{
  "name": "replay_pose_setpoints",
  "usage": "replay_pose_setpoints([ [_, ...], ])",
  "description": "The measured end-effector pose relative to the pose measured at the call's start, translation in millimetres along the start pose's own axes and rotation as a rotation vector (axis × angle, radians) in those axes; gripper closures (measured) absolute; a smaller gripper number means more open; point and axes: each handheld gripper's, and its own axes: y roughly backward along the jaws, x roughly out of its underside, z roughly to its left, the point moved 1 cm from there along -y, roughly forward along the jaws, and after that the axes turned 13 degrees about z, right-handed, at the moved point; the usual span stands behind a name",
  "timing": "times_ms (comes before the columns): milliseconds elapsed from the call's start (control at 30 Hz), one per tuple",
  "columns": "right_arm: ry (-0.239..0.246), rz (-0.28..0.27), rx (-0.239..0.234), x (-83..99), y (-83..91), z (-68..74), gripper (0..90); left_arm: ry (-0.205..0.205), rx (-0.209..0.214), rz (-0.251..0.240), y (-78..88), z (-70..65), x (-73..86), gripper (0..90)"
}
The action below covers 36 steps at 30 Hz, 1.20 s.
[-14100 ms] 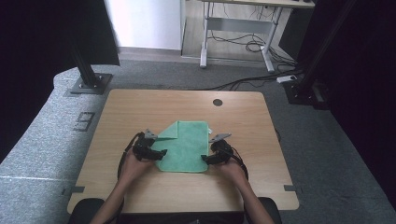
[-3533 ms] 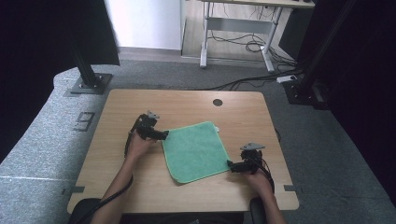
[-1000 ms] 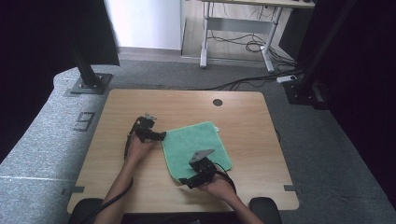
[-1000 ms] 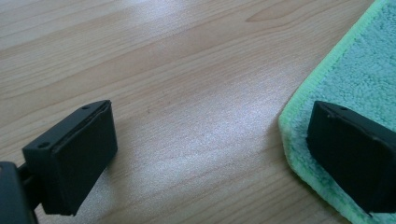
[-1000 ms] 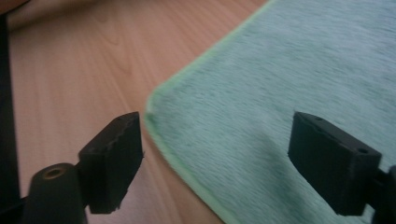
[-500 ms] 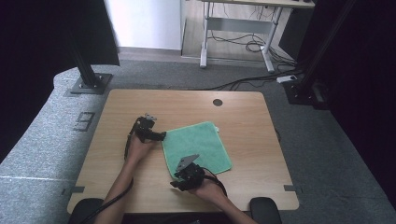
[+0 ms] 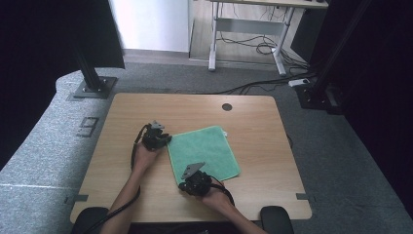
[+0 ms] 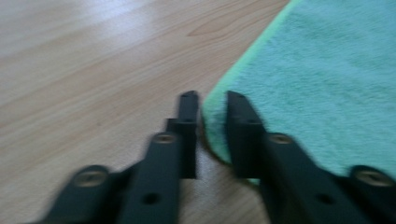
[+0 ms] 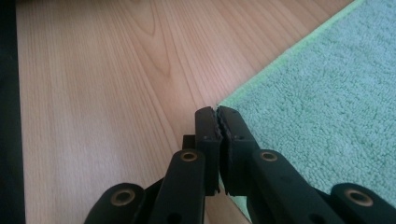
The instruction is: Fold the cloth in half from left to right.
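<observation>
Both tools have just closed: the left tool (image 8: 208, 135) pinches the green towel (image 7: 203, 152) edge, the right tool (image 9: 217, 122) its corner. Lift both evenly off the surface (image 7: 122, 117), keeping the cloth taut.

A pale wooden bench (image 7: 253, 117) is standing on grey carpet (image 7: 350, 161). Beyond the bench, a white-legged desk (image 7: 253, 29) is sheltering tangled cables (image 7: 253, 46); black curtains (image 7: 44, 39) are hanging beside the bench.
</observation>
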Motion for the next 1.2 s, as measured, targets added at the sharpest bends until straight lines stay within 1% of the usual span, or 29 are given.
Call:
replay_pose_setpoints([
  [33, 0.007, -0.004, 0.002, -2.3, -0.1, 1.2, 86.2, 0.028, 0.014, -0.005, 0.6, 3.0, 0.9, 87.5],
  [67, 0.013, -0.005, 0.002, -4.9, 0.0, 3.0, 86.3, 0.043, 0.024, -0.007, 1.6, 5.8, 1.9, 87.8],
  [133, 0.023, -0.010, 0.005, -10.1, -0.2, 6.0, 86.5, 0.059, 0.025, -0.004, 5.0, 9.5, 4.1, 88.2],
  [233, 0.032, -0.016, -0.001, -16.3, -0.2, 8.1, 86.8, 0.063, 0.019, 0.009, 9.2, 12.1, 6.1, 88.3],
  [300, 0.037, -0.023, 0.000, -17.9, 0.7, 9.1, 86.8, 0.069, 0.022, 0.003, 13.2, 12.8, 6.1, 88.3],
  [467, 0.026, -0.053, 0.006, -16.8, 12.4, 6.8, 86.8, 0.055, 0.021, -0.012, 22.0, 9.2, -2.5, 88.2],
  [533, 0.016, -0.063, 0.010, -15.0, 18.0, 4.8, 86.8, 0.045, 0.014, -0.018, 25.4, 6.2, -8.9, 88.2],
  [733, 0.008, -0.080, 0.042, -7.0, 31.7, -1.2, 86.8, 0.020, 0.016, -0.037, 30.9, -3.1, -29.3, 88.3],
  [867, -0.013, -0.087, 0.070, 1.3, 40.9, -7.8, 86.9, 0.008, 0.025, -0.044, 28.6, -10.7, -43.2, 88.3],
  [1000, -0.043, -0.092, 0.089, 12.0, 50.0, -16.1, 86.9, -0.001, 0.035, -0.049, 23.6, -17.4, -53.7, 88.3],
  [1167, -0.080, -0.105, 0.108, 25.8, 59.9, -26.8, 86.9, -0.022, 0.035, -0.050, 15.2, -28.5, -67.1, 88.2],
  [1200, -0.084, -0.105, 0.113, 28.6, 61.2, -28.9, 86.9, -0.032, 0.032, -0.046, 12.7, -31.3, -70.4, 88.1],
])
